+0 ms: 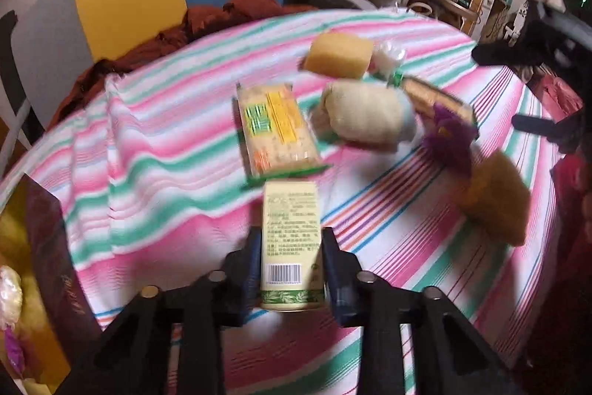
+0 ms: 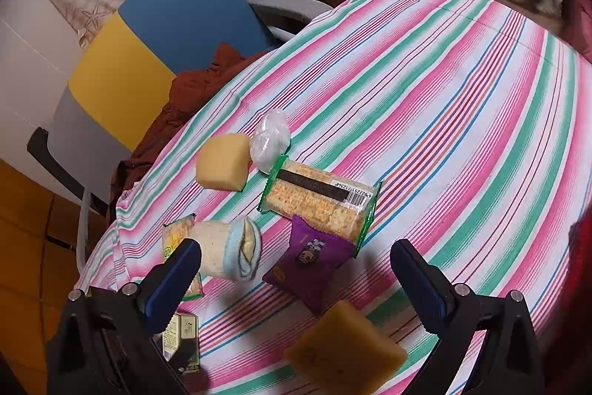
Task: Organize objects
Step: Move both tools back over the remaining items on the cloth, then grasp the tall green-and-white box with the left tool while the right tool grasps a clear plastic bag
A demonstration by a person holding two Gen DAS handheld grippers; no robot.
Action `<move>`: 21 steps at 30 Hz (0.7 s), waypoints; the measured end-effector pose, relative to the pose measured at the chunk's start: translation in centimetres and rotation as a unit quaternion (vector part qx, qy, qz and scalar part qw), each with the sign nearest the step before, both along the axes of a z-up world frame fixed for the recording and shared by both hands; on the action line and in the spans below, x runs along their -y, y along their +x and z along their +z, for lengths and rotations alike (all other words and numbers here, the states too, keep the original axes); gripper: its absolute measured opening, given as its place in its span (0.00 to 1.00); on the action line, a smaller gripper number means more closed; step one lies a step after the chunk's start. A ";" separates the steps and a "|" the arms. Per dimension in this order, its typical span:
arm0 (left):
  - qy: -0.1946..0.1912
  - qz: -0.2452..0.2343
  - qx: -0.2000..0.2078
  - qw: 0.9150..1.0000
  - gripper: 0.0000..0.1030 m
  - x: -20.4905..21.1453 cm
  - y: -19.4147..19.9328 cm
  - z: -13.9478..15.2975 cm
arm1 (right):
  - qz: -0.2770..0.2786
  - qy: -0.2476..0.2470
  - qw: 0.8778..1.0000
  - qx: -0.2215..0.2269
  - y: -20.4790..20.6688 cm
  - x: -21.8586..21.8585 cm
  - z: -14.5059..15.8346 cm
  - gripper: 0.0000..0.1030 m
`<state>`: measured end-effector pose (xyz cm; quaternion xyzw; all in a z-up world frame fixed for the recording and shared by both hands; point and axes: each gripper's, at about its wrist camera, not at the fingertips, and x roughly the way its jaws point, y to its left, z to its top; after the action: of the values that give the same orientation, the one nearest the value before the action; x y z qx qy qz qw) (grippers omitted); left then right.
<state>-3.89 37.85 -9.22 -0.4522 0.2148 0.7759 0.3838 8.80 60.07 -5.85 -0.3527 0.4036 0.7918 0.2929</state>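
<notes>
The left black two-finger gripper with blue pads is closed on a pale yellow-green printed carton box, fingers pointing to 12 o'clock. The right black two-finger gripper with blue pads has its jaws wide apart, gripping nothing.

Pale yellow-green carton w/ barcode clamped btwn left gripper fingers, above striped cloth. Two cracker packs w/ green edges lie flat. Rolled cream sock, purple snack pouch, two yellow sponge blocks, clear plastic bag scattered nearby.
</notes>
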 end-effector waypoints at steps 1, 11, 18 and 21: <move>-0.001 0.002 0.004 1.000 0.29 0.1 0.0 -0.4 | 0.001 0.002 1.000 0.002 -0.1 0.0 0.0 1.00; 0.040 0.013 0.007 0.999 0.30 1.7 0.0 -1.5 | 0.036 0.020 0.999 0.014 -1.7 0.5 0.9 0.87; 0.053 0.014 0.009 0.998 0.30 1.7 -0.1 -1.3 | 0.098 0.086 0.987 0.093 -7.3 -2.0 0.5 0.58; 0.059 0.017 0.014 0.998 0.30 1.8 -0.2 -1.3 | 0.105 0.081 0.985 0.107 -9.1 -3.8 -0.8 0.53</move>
<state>-4.10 36.03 -10.54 -0.4429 0.1556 0.7872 0.4000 -0.30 63.85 -6.69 -0.4509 0.2655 0.8060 0.2767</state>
